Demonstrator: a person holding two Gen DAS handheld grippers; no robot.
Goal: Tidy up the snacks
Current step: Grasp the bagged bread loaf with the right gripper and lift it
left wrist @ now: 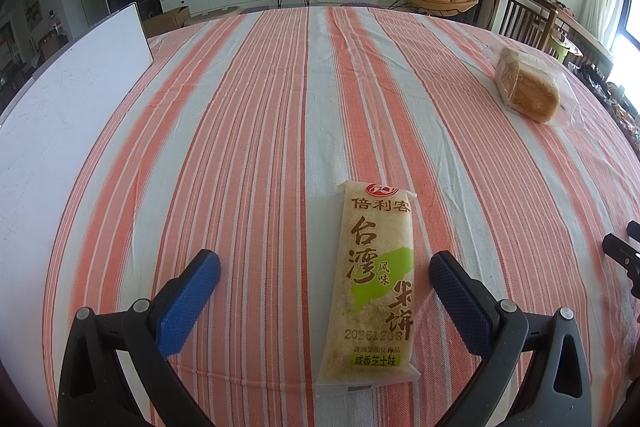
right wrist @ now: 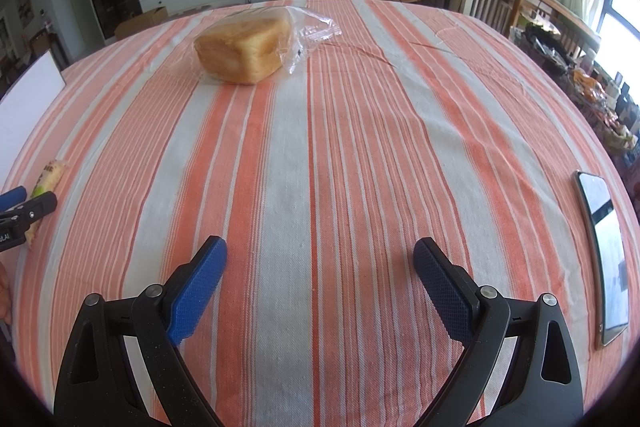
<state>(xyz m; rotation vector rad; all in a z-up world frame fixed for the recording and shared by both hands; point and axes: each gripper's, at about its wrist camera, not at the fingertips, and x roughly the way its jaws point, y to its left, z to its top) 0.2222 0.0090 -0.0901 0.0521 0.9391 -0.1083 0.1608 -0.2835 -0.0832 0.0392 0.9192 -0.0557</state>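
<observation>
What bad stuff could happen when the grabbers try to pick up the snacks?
1. The rice cracker packet lies flat between the open left gripper; squeezing too hard could crush the crackers.
2. The bread sits in a loose clear bag; the right gripper might catch only plastic, so the loaf could slip or get squashed.
3. A phone lies near the table edge on the right; a wide swing might knock it off.
</observation>
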